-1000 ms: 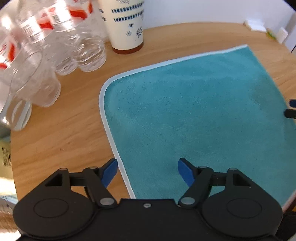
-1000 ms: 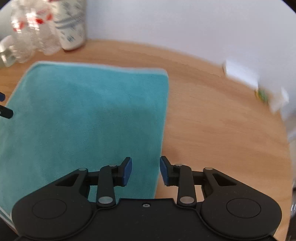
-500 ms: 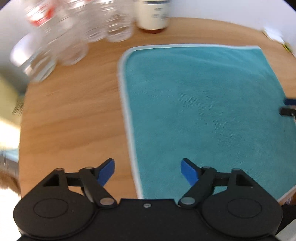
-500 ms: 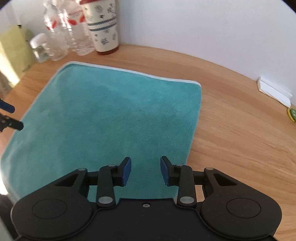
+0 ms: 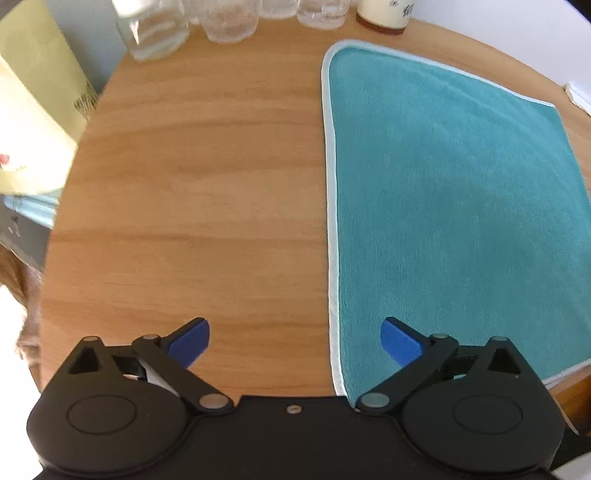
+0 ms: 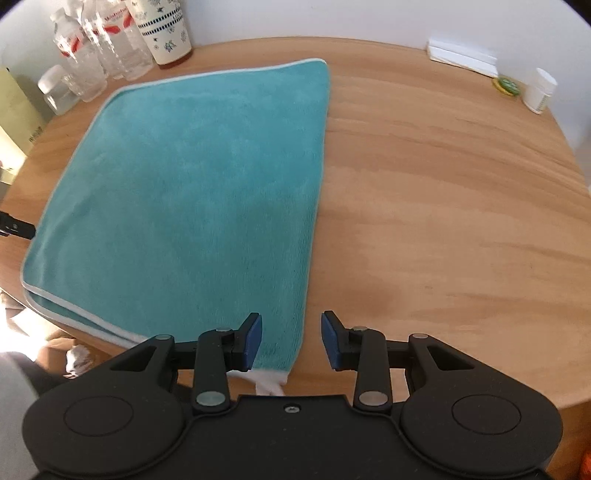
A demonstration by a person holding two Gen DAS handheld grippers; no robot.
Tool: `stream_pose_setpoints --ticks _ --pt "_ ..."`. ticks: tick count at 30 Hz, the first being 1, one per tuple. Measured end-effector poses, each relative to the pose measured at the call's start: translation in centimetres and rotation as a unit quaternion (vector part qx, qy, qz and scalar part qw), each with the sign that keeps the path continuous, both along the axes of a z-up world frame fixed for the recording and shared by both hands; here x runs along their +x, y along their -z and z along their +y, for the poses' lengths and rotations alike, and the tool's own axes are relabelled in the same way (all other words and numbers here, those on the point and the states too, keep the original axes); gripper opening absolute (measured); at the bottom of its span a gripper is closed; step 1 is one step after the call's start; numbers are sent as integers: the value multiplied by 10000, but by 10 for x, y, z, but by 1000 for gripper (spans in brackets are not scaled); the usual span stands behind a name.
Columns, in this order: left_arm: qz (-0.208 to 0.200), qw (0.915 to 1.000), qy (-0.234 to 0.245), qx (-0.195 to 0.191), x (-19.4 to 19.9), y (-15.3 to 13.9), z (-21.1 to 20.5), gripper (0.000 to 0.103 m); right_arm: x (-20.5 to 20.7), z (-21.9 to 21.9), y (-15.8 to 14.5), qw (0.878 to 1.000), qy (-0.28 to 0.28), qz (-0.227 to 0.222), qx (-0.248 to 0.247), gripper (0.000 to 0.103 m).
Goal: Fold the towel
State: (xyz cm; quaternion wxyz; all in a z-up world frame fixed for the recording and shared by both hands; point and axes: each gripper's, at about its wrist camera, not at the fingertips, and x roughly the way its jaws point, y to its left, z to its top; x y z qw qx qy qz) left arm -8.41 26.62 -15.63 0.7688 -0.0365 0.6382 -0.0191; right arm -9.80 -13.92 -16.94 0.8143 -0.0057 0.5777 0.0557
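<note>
A teal towel (image 5: pixel 454 199) with a pale border lies flat on the round wooden table (image 5: pixel 207 177), folded once, with two layers showing at its near edge (image 6: pixel 74 306). My left gripper (image 5: pixel 295 341) is open wide above the towel's near left corner, its fingers straddling the left border. In the right wrist view the towel (image 6: pixel 199 184) fills the left half. My right gripper (image 6: pixel 291 339) is open, hovering over the towel's near right corner where a white tag (image 6: pixel 271 384) hangs out. The tip of the left gripper (image 6: pixel 14 227) shows at the far left.
Clear plastic bottles (image 6: pixel 92 62) and a patterned cream cup (image 6: pixel 164 29) stand at the table's back left. White paper (image 6: pixel 461 57), a green lid (image 6: pixel 508 86) and a small white bottle (image 6: pixel 539 90) sit at the back right. A yellow box (image 5: pixel 33 110) is beyond the left edge.
Both grippers have drawn back toward the near edge of the table. The left one swung left, so more bare wood shows, and its jaws have opened wider. The towel has not moved.
</note>
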Motion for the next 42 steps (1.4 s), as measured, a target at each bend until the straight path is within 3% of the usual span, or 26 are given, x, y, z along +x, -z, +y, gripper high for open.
stream_pose_setpoints --ticks 4,9,13,17,19,20,30,31,32,35,37,38,42 --pt "114 9994 -174 -287 -4 6 7 101 0 -1 3 9999 148 5 17 40" --pt "166 9985 -398 -347 -8 9 10 100 2 3 0 9994 -200 -94 270 40" --pt "149 9980 -519 -333 -11 1 2 75 -4 11 2 9969 -770 -161 -5 40" --pt "106 9985 -365 -386 -18 -6 -15 56 -14 15 -2 9933 -1120 -294 62 39" --pt "105 9983 -400 -423 -19 -9 -18 27 -20 19 -4 9880 -1501 -357 -119 39" --pt "126 9976 -441 -516 -20 -9 -18 22 -20 20 -4 9863 -1597 -383 -157 39" --pt "86 9938 -653 -901 -27 -18 -6 16 -29 41 8 9695 -2417 -259 -329 38" --pt "72 9940 -633 -888 -27 -19 -6 16 -29 42 10 9688 -2437 -262 -379 32" --pt "48 9942 -626 -871 -27 -22 -6 16 -28 41 10 9687 -2440 -238 -400 18" --pt "23 9939 -575 -937 -28 -26 -5 16 -25 41 12 9699 -2386 -225 -439 9" --pt "-9 9947 -541 -877 -27 -29 -4 16 -27 43 10 9685 -2403 -354 -553 9" --pt "-3 9948 -535 -868 -27 -30 -3 16 -28 43 9 9678 -2421 -381 -582 2" --pt "-9 9940 -546 -945 -25 -33 -3 16 -25 35 2 9733 -2212 -443 -423 2"
